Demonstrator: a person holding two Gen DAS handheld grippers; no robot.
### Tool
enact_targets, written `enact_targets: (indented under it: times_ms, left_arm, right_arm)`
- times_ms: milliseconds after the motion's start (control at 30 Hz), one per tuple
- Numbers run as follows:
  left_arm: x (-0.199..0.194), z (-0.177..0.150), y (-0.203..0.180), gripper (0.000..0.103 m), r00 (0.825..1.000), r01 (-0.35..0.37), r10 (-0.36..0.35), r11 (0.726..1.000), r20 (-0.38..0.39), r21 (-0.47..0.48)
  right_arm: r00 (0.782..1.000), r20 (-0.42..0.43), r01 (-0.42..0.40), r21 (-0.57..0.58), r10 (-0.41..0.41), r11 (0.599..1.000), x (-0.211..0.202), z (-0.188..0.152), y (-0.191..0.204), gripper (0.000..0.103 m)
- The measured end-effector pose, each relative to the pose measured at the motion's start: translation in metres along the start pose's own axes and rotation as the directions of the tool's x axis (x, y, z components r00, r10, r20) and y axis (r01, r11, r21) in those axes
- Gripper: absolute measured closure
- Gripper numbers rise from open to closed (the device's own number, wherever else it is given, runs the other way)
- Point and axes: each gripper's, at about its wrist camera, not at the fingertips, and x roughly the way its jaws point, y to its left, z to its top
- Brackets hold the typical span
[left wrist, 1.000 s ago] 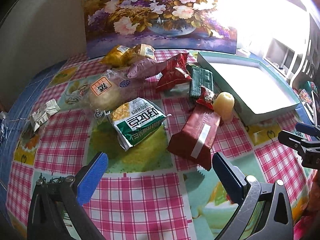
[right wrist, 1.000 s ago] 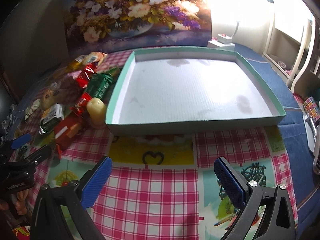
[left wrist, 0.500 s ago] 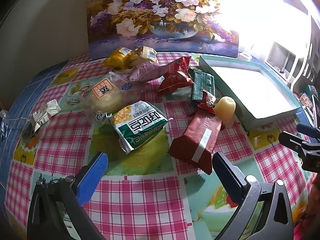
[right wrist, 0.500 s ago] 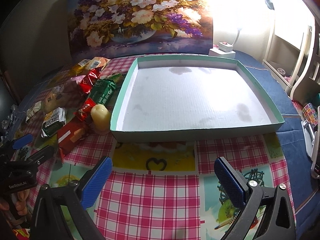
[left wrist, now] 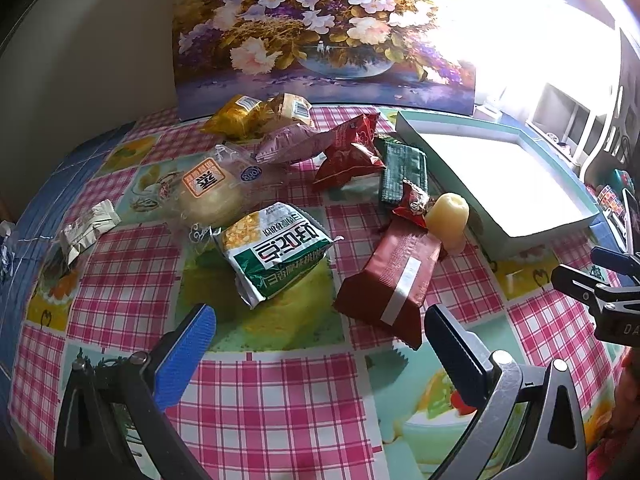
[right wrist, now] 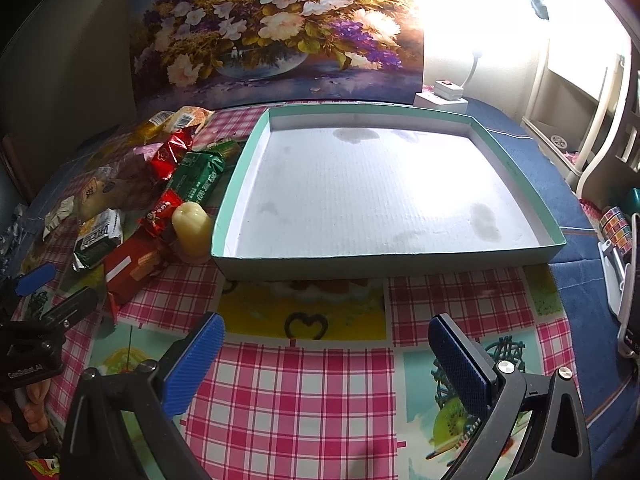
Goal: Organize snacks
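While both tools are held low over the checked tablecloth (left wrist: 276, 392), nothing is gripped by either one. The left gripper (left wrist: 320, 330) is seen with its jaws spread wide, pointed at the pile of snacks; the right gripper (right wrist: 326, 338) is likewise spread, with only bare cloth between its blue pads (right wrist: 194, 360), and it is aimed at the near wall of the shallow box (right wrist: 384, 258).

The snacks are gathered on the cloth to the left of the box. Nearest the left gripper a long dark-red packet (left wrist: 390, 280) is laid at a slant, and just to its left a green-and-white packet (left wrist: 276, 254) is found. A pale yellow jelly cup (left wrist: 448, 216) is stood close beside the box's near-left corner, touching the far end of the red packet, with a small red wrapper (left wrist: 412, 204) beside it. Farther back a dark-green bar (left wrist: 402, 170), a red bag (left wrist: 350, 152), a mauve bag (left wrist: 294, 144), a clear-wrapped round cake (left wrist: 212, 192) and two gold-wrapped pieces (left wrist: 248, 118) are spread — and a small silver sachet (left wrist: 88, 228) is set well apart at the far left.

The box is shown with a white floor and a teal rim. A flower painting (right wrist: 272, 28) is propped behind everything, and a white power strip (right wrist: 442, 96) is placed just beyond the box's far edge.
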Motion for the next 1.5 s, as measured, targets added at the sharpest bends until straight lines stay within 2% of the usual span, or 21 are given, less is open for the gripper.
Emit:
enact_targets:
  times_ms: [233,400,533,633,867,1033,1267,1433,1500]
  left_arm:
    - [0.001,0.004,0.008,0.000,1.000,-0.001,0.001,1.000,-0.007,-0.016]
    - [-0.001,0.011,0.032,0.000,1.000,-0.030,0.029,0.997,-0.005,-0.065]
    - [-0.002,0.013,0.056,0.000,0.996,-0.089,0.087,0.991,-0.020,-0.096]
    - [-0.003,0.011,0.078,0.000,0.994,-0.110,0.107,0.984,-0.031,-0.140]
    - [-0.003,0.014,0.134,0.000,0.983,-0.181,0.168,0.958,-0.075,-0.224]
    - [0.007,0.029,0.178,0.000,0.979,-0.200,0.179,0.937,-0.099,-0.286]
    - [0.041,0.058,0.225,0.000,0.960,-0.279,0.248,0.888,-0.130,-0.365]
    - [0.070,0.069,0.241,0.000,0.920,-0.389,0.337,0.852,-0.201,-0.352]
    - [0.079,0.069,0.248,0.000,0.912,-0.406,0.348,0.840,-0.217,-0.359]
  right_arm:
    - [1.000,0.013,0.021,-0.030,-0.020,0.999,-0.003,0.004,0.006,0.000]
    - [0.999,0.029,-0.040,-0.080,0.043,0.996,-0.005,0.023,0.026,0.000]
    - [0.991,-0.016,-0.136,-0.148,0.135,0.980,0.004,0.033,0.060,0.000]
    - [0.984,-0.051,-0.177,-0.188,0.170,0.966,0.011,0.036,0.081,0.000]
    - [0.975,-0.100,-0.220,-0.273,0.200,0.937,0.023,0.040,0.126,0.000]
    - [0.973,-0.145,-0.216,-0.290,0.181,0.932,0.039,0.037,0.139,0.000]
    - [0.975,-0.155,-0.199,-0.311,0.157,0.929,0.048,0.037,0.147,0.000]
    - [0.976,-0.155,-0.193,-0.312,0.150,0.930,0.052,0.036,0.147,0.000]
    - [0.977,-0.156,-0.186,-0.316,0.143,0.930,0.056,0.036,0.148,0.000]
